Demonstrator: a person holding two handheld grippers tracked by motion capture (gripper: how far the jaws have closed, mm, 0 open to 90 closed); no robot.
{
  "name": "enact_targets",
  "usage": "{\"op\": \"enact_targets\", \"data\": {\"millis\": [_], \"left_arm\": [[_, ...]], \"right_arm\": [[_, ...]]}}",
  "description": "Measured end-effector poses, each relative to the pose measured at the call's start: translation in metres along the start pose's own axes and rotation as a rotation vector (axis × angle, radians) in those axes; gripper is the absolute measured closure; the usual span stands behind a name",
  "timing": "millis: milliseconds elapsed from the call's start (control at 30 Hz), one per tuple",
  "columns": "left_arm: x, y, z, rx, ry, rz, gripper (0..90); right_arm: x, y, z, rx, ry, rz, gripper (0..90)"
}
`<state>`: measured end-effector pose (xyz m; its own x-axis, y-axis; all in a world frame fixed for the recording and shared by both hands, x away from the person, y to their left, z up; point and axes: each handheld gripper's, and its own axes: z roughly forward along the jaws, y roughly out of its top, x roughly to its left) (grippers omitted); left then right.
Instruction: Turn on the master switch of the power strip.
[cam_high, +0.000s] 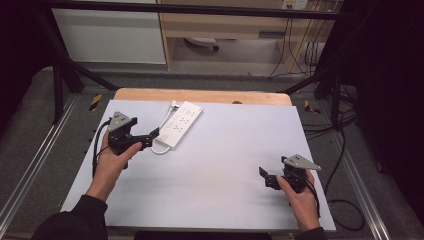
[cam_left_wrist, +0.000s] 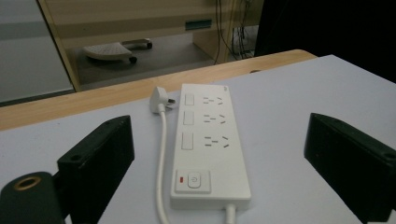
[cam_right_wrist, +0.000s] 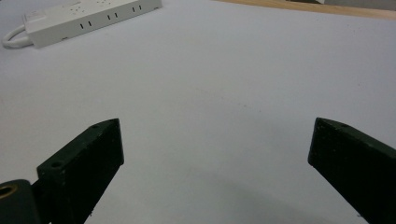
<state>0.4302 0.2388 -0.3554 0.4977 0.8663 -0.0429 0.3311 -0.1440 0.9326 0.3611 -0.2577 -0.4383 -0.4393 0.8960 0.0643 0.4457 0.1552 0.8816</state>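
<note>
A white power strip (cam_high: 181, 123) lies on the pale table mat (cam_high: 225, 160) at the back left, its white cable (cam_high: 160, 147) looped at the near end and its plug (cam_high: 174, 105) resting beside the far end. My left gripper (cam_high: 151, 137) is open just short of the strip's near end. In the left gripper view the power strip (cam_left_wrist: 210, 144) lies between and beyond the wide-apart jaws of the left gripper (cam_left_wrist: 217, 154), its switch end nearest. My right gripper (cam_high: 265, 177) is open over bare mat at the front right, nothing between its jaws (cam_right_wrist: 215, 149). The power strip (cam_right_wrist: 88, 18) is far off.
A wooden table edge (cam_high: 200, 95) runs behind the mat. Beyond it is floor with a wooden cabinet (cam_high: 225, 25), a wheeled base (cam_left_wrist: 109, 50) and hanging cables (cam_high: 295, 45). Black frame bars (cam_high: 60, 85) stand at both sides of the table.
</note>
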Motion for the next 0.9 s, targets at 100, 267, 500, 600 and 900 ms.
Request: {"op": "enact_targets", "data": {"millis": [100, 267, 500, 600, 900], "left_arm": [[-0.001, 0.002, 0.002, 0.013, 0.007, 0.025, 11.5], [-0.005, 0.001, 0.008, 0.039, -0.006, 0.031, 13.1], [-0.004, -0.006, 0.016, 0.057, -0.008, 0.01, 20.6], [-0.002, -0.007, 0.02, 0.054, -0.009, 0.005, 23.8], [-0.001, -0.006, 0.028, 0.031, 0.025, 0.023, 40.5]], "right_arm": [[0.001, 0.0, -0.001, -0.005, 0.001, 0.0, 3.9], [0.002, 0.0, -0.002, -0.001, 0.001, -0.005, 4.0], [0.002, 0.0, -0.003, -0.003, -0.005, -0.001, 4.3], [0.002, -0.001, -0.003, -0.01, -0.004, 0.016, 4.8], [0.005, 0.0, -0.003, -0.009, -0.003, 0.004, 4.9]]}}
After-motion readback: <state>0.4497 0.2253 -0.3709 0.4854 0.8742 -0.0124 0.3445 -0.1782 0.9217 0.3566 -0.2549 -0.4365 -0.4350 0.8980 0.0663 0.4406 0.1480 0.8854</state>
